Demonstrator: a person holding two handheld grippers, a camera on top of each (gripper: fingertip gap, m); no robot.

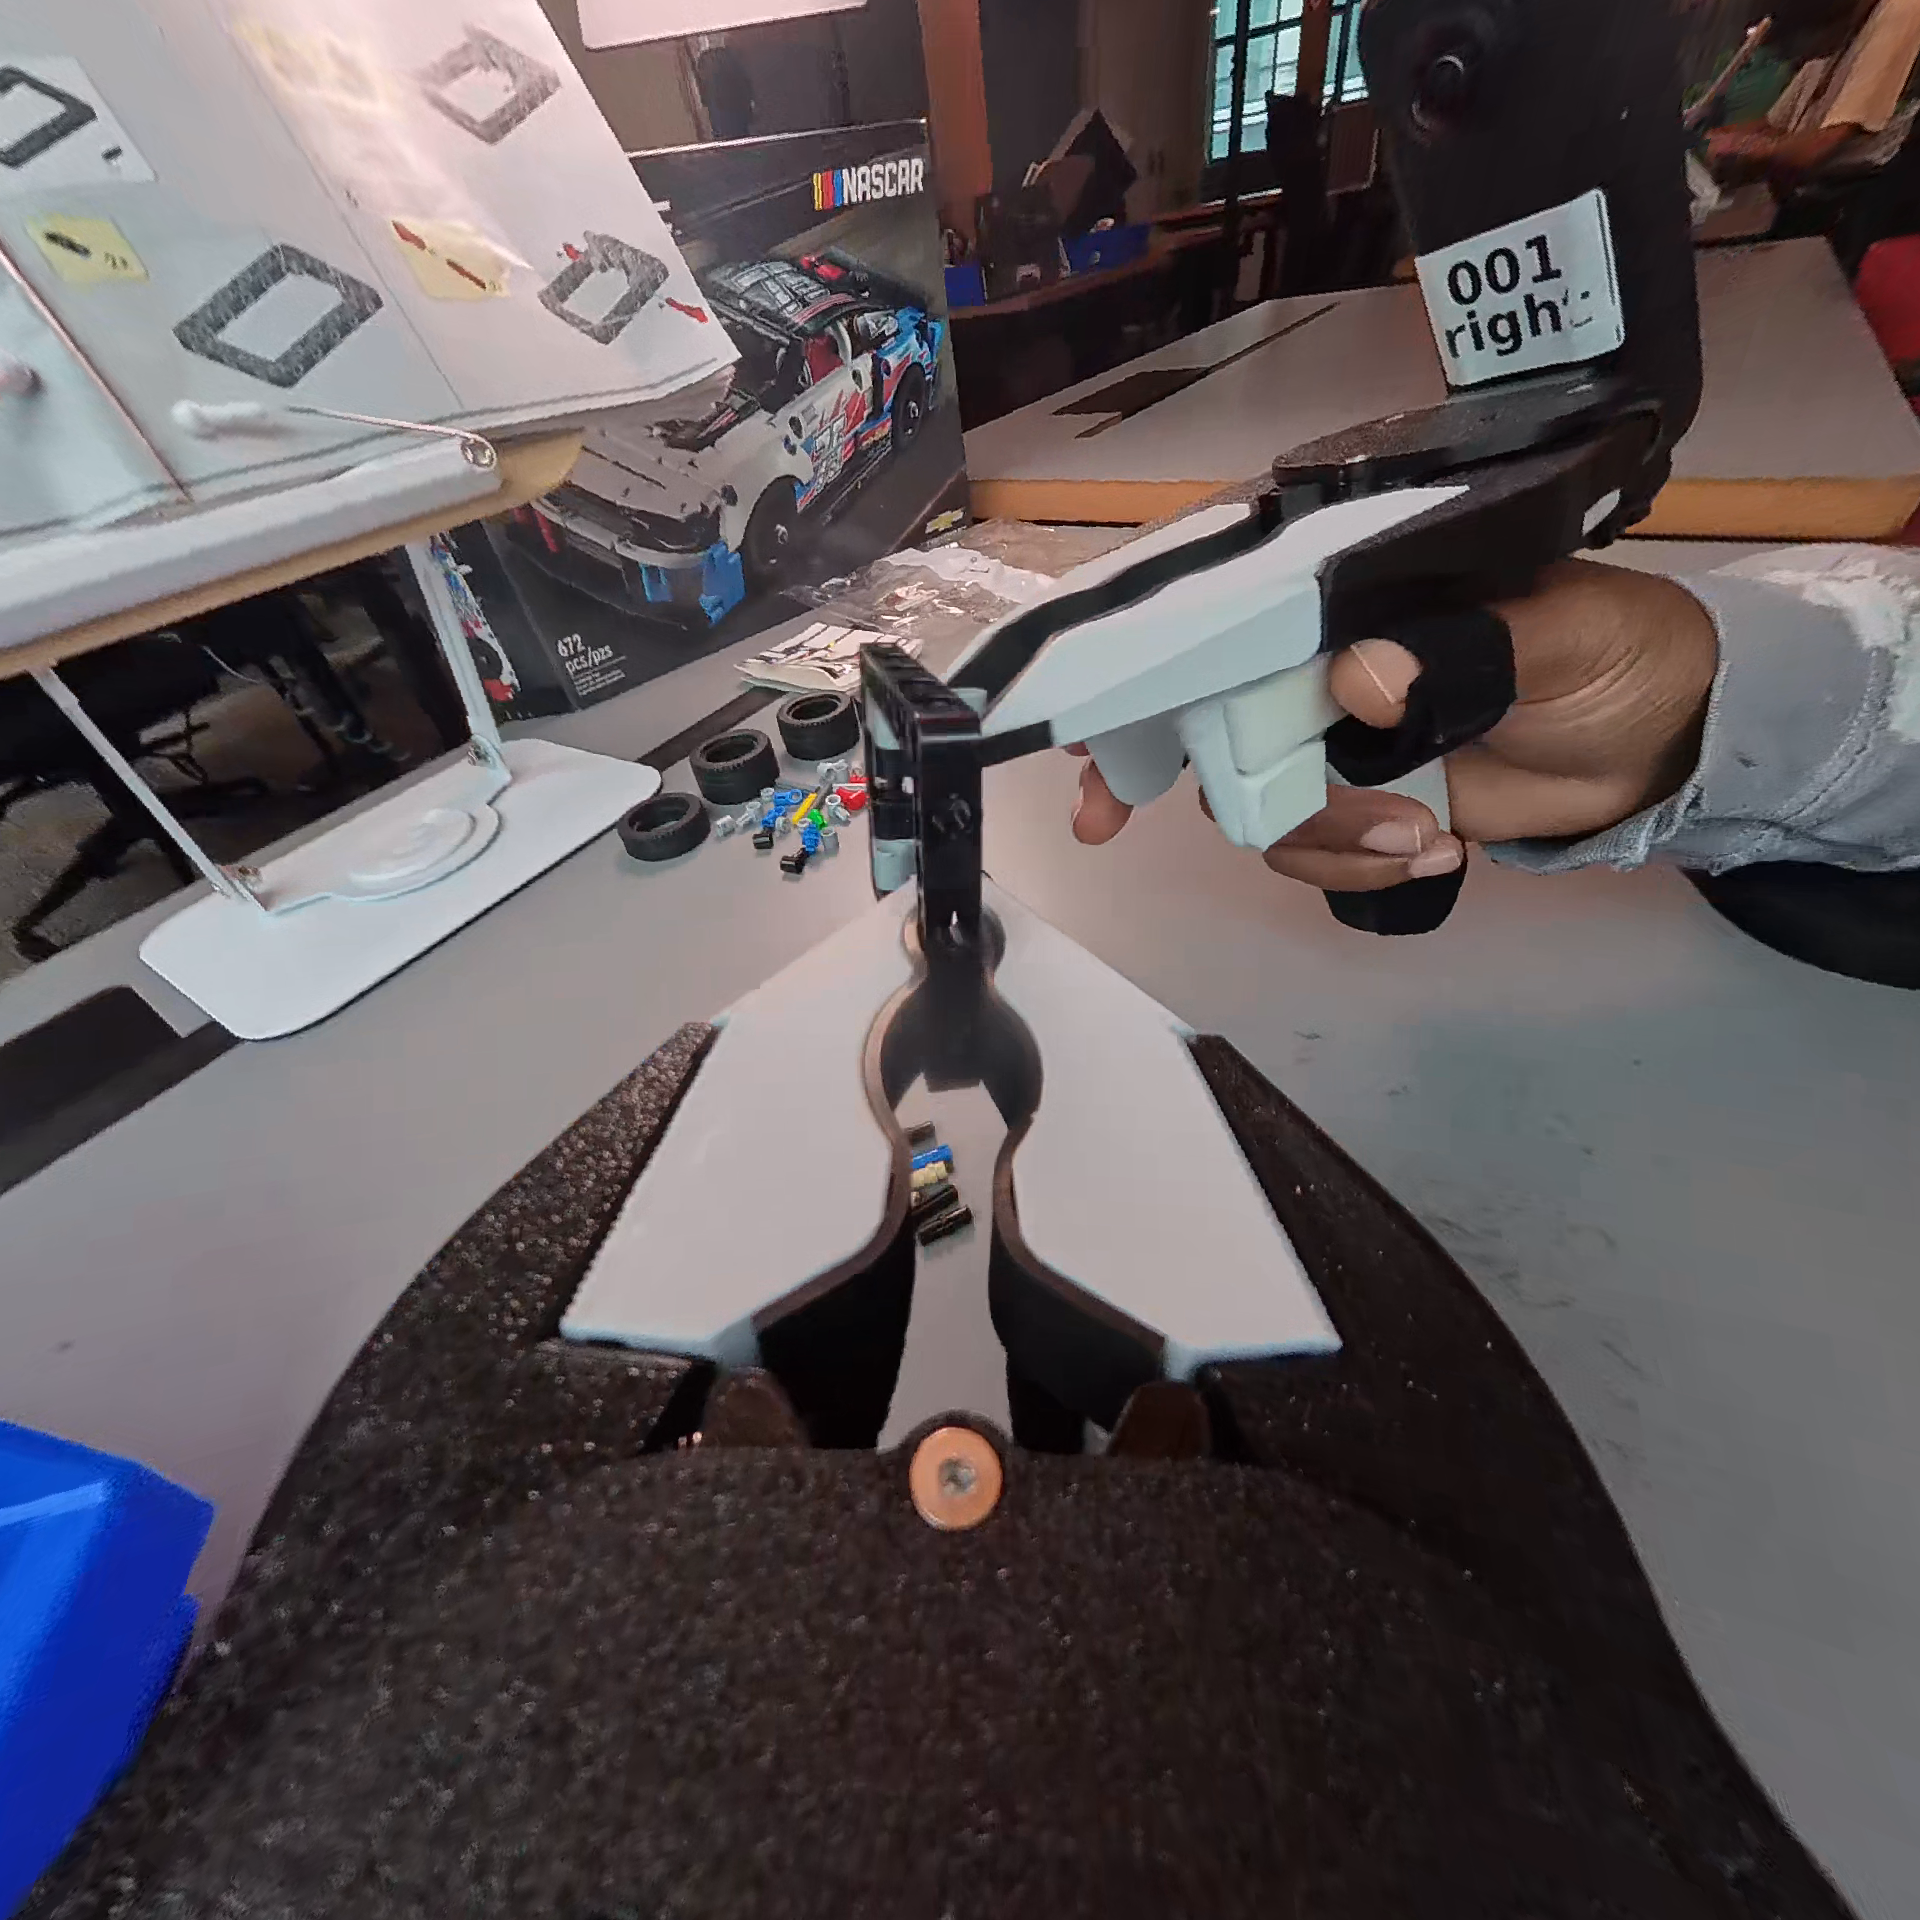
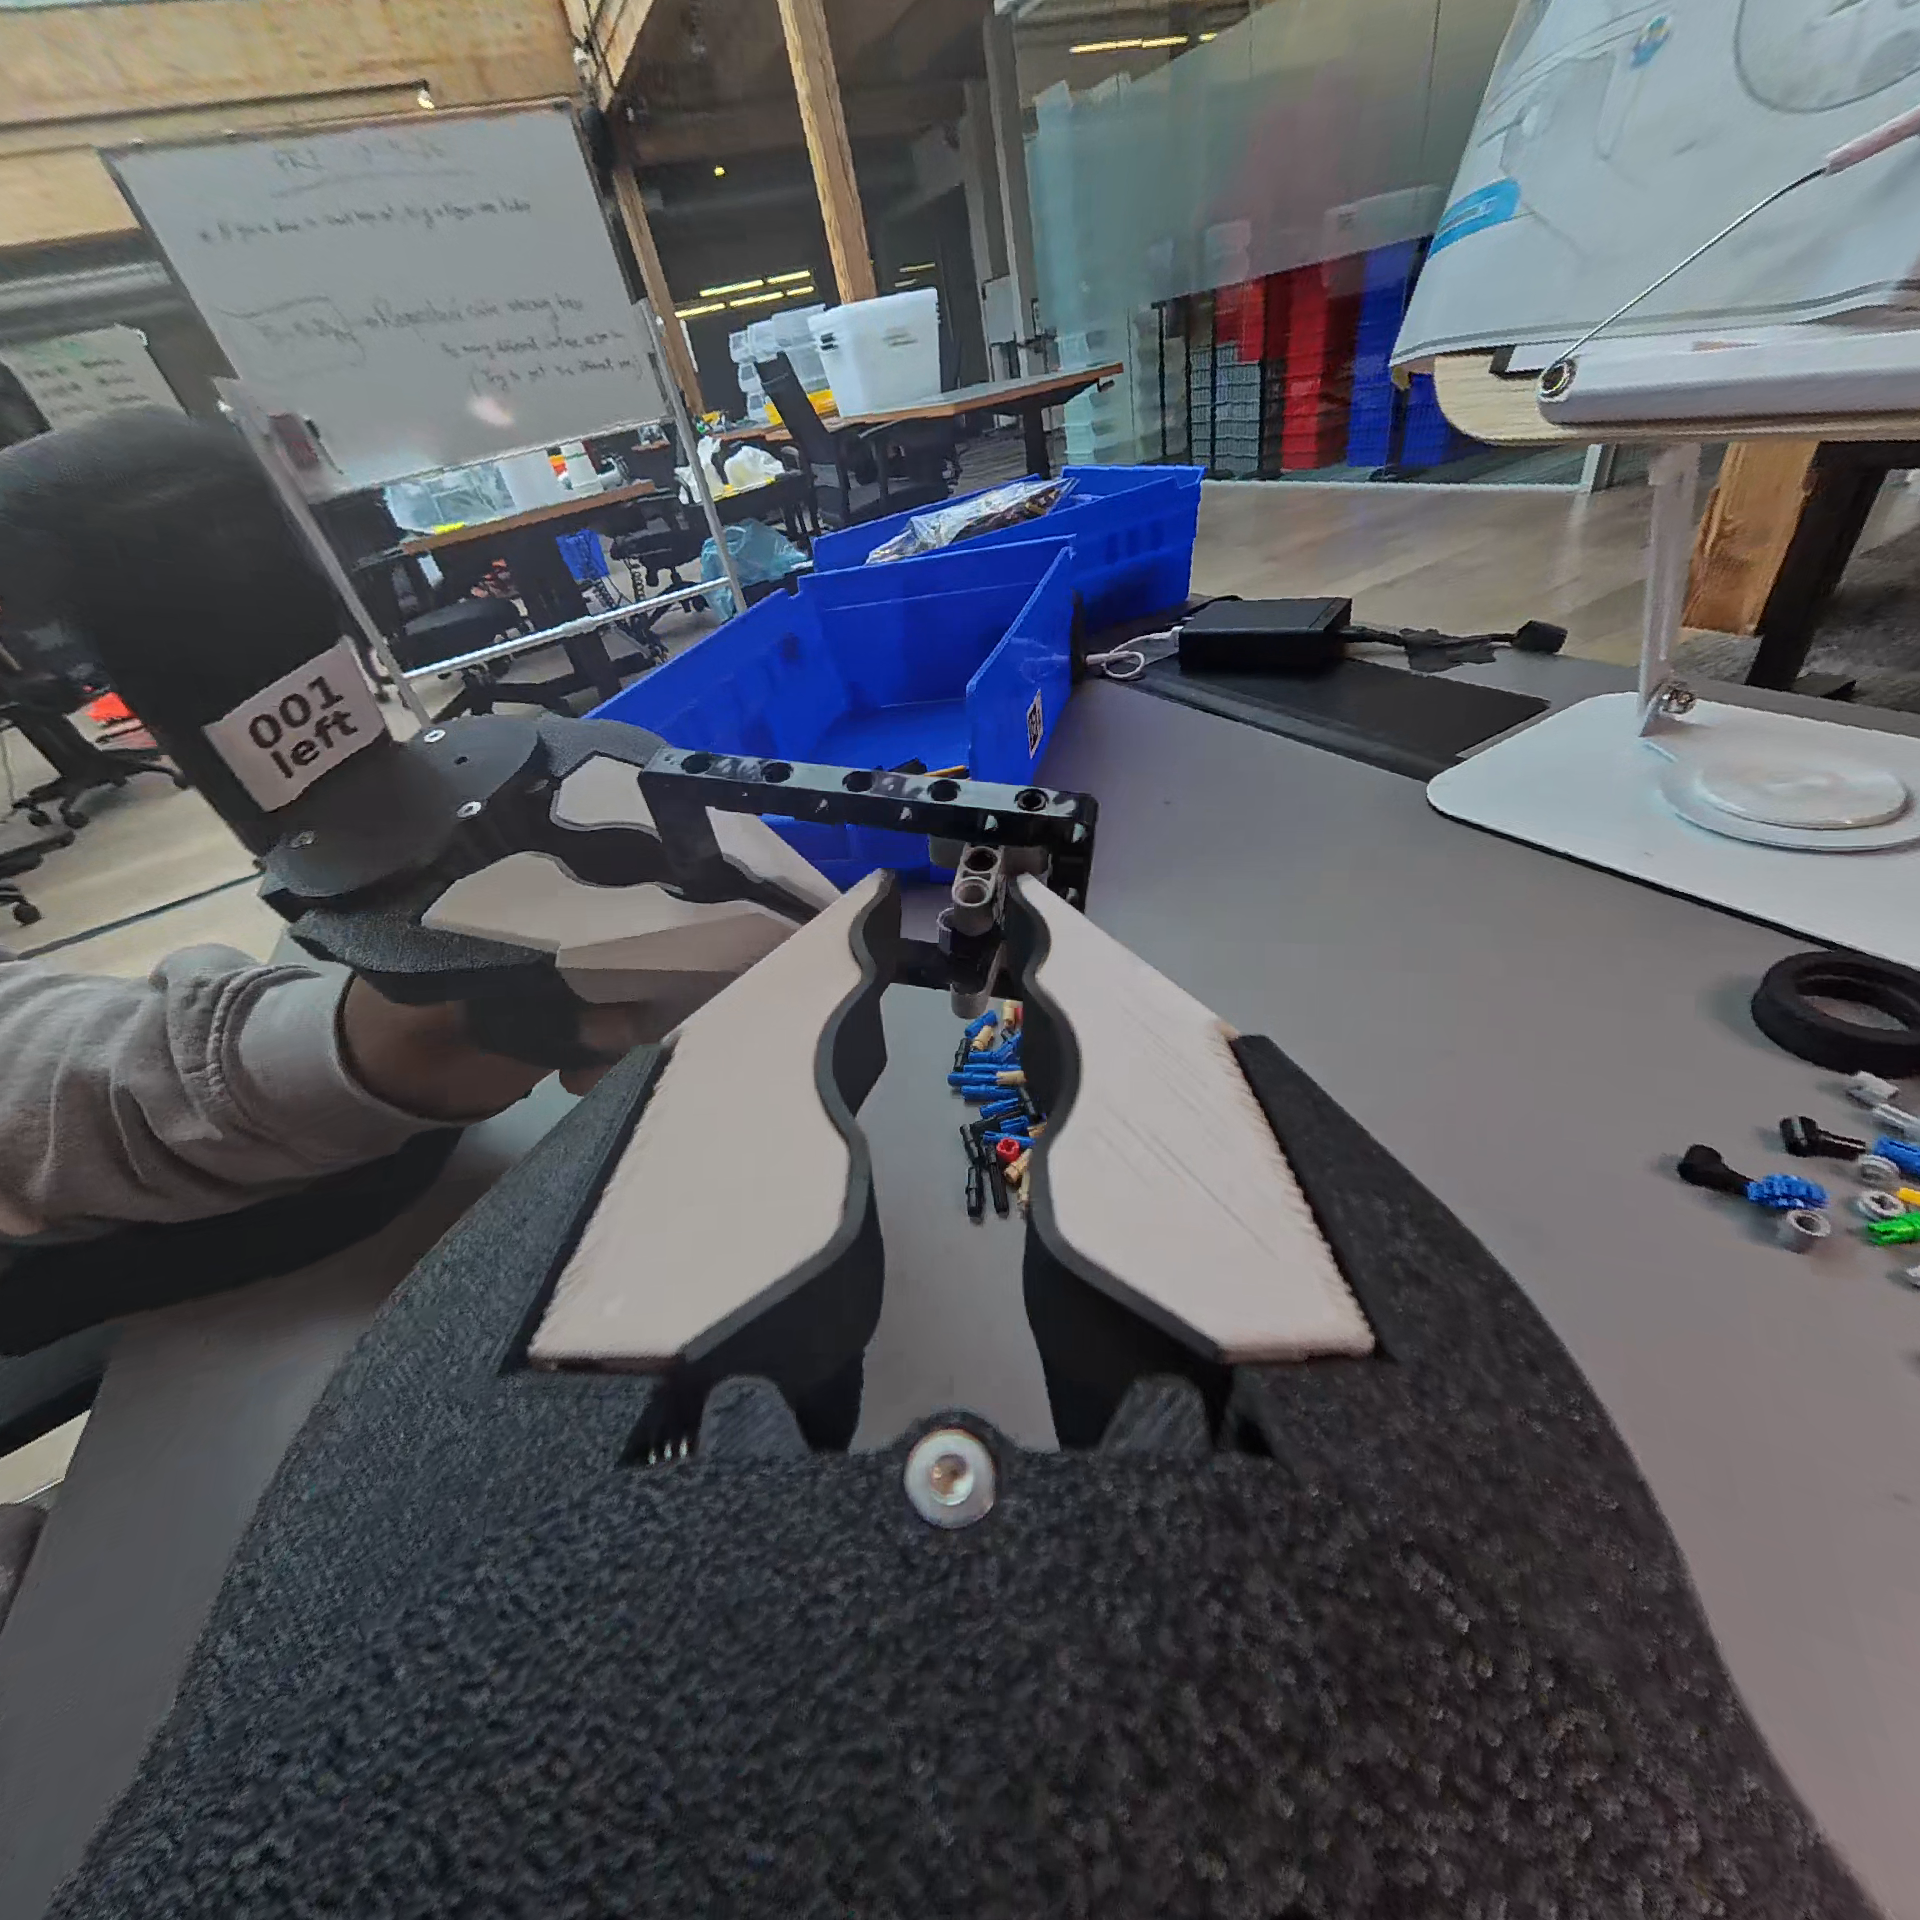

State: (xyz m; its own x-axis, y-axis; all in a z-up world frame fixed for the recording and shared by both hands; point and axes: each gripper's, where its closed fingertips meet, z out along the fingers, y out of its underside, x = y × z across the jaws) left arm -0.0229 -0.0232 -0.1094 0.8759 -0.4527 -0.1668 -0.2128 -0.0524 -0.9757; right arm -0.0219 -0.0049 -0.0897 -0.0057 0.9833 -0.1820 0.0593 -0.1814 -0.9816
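A black beam frame (image 1: 920,769) is held in the air between both grippers above the grey table (image 1: 1455,1195). My left gripper (image 1: 951,920) is shut on its lower edge. My right gripper (image 2: 956,894) is shut on a grey connector (image 2: 971,883) fixed inside the frame (image 2: 862,790). In the left wrist view the right gripper (image 1: 982,717) comes in from the right, held by a hand (image 1: 1558,707). In the right wrist view the left gripper (image 2: 748,883) grips the frame's left end. A pile of small blue, black and tan pins (image 2: 997,1091) lies on the table below.
Three black tyres (image 1: 732,764) and small coloured parts (image 1: 800,816) lie beyond the frame. An open instruction booklet (image 1: 312,260) rests on a white stand (image 1: 416,862), with a model-car box (image 1: 790,416) behind. Blue bins (image 2: 914,665) and a black power box (image 2: 1262,634) sit farther off.
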